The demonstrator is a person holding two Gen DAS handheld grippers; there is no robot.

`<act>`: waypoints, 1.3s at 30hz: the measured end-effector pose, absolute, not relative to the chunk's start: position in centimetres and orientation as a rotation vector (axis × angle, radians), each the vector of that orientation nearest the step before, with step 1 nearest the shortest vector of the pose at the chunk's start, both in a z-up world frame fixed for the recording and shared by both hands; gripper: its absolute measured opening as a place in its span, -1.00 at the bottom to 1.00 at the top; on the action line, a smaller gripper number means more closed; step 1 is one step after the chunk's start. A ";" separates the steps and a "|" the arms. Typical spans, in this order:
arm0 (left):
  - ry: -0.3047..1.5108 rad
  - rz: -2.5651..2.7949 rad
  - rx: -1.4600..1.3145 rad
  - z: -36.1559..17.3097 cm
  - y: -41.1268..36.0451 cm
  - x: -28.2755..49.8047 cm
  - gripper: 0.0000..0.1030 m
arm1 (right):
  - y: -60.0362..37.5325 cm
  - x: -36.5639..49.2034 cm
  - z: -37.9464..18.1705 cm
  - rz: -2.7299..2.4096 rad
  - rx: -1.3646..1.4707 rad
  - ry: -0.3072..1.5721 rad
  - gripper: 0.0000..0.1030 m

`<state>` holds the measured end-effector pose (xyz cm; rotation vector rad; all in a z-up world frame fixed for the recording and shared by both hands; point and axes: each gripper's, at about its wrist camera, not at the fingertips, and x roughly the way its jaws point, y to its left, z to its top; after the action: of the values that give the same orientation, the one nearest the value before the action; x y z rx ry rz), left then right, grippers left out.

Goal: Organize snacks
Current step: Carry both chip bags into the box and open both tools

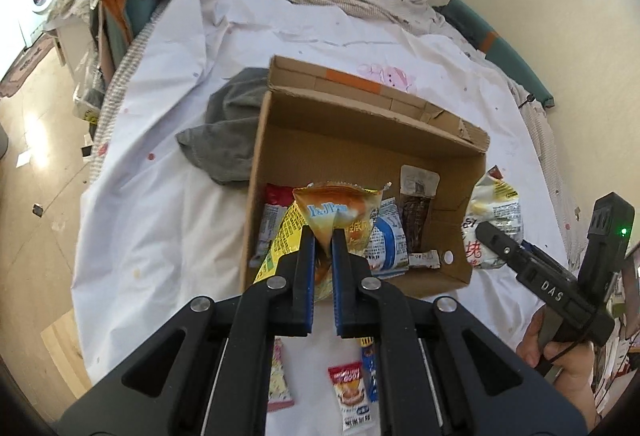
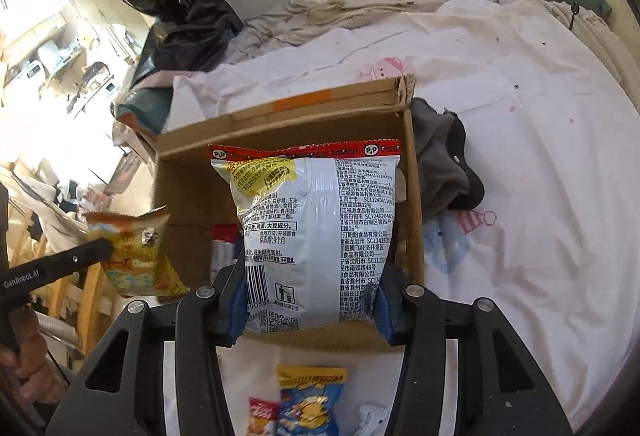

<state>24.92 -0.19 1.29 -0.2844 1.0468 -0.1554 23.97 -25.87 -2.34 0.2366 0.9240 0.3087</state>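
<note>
Above the cardboard box (image 1: 360,140) on the white bedsheet (image 1: 160,196), both claws carry a packet. Left gripper (image 1: 323,236) is clamped tight on a yellow snack packet (image 1: 340,212), which hangs over the near end of the box. Right gripper (image 2: 310,300) squeezes a white puffed snack bag (image 2: 316,228) by its sides, red seal at the far end, held over the box's open top. Several packets already lie inside the box; a small red sachet (image 1: 352,392) and a blue-and-yellow packet (image 2: 312,400) lie on the sheet just in front of it. Beside the box, a grey cloth (image 1: 228,132) touches its wall.
</note>
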 end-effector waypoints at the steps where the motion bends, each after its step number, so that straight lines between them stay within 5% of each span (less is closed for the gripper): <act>1: 1.052 -0.161 -0.282 0.6 -0.5 25.4 -0.90 | -25.8 24.2 -2.9 0.303 0.225 0.931 0.01; 19: 1.103 -0.165 -0.293 -3.8 -1.1 27.7 -0.90 | -25.2 26.4 -5.9 0.281 0.227 1.002 0.14; 24: 1.099 -0.150 -0.223 -3.7 -1.7 27.6 -0.88 | -25.5 26.2 -5.2 0.267 0.242 0.964 0.55; 25: 1.097 -0.154 -0.220 -3.6 -1.8 27.6 -0.82 | -25.6 26.2 -4.9 0.262 0.243 0.949 0.58; 29: 1.086 -0.152 -0.223 -3.5 -1.9 27.3 0.30 | -26.1 26.2 -4.5 0.255 0.262 0.931 0.60; 39: 1.046 -0.156 -0.241 -2.5 -1.3 26.6 0.52 | -26.8 26.2 -4.4 0.265 0.309 0.933 0.60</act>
<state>26.64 -1.33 -2.47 -0.2410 1.0459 -0.1562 26.19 -26.79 -4.39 0.3093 0.9329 0.2648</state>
